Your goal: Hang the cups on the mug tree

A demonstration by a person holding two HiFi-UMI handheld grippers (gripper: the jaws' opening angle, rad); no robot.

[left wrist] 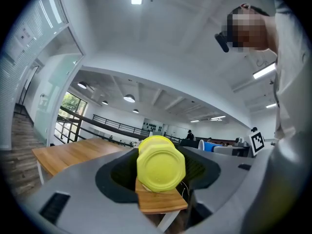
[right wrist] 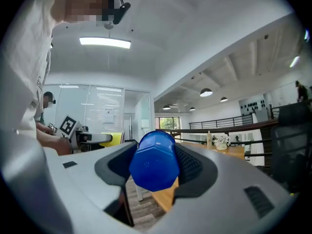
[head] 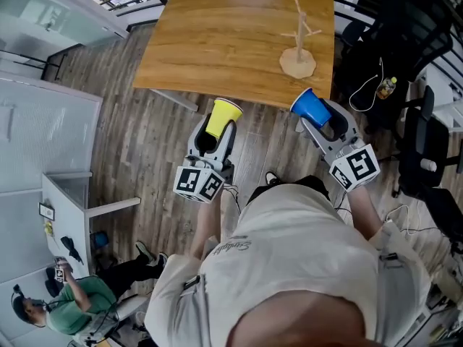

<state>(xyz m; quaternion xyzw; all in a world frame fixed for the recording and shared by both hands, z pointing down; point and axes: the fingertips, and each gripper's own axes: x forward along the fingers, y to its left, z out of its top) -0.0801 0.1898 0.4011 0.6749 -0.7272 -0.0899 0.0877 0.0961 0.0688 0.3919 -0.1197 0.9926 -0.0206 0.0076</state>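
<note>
My left gripper [head: 215,137] is clamped on the yellow cup [head: 222,116], my right gripper [head: 325,123] on the blue cup [head: 310,108]. Both are at the table's [head: 217,42] near edge. The mug tree [head: 299,42] stands far right.

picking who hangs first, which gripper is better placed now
Likely right: the right gripper with its blue cup is nearer the mug tree than the left gripper with the yellow cup.

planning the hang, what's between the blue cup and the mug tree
Only bare table: in the head view nothing stands between the blue cup, held in the right gripper, and the mug tree.
</note>
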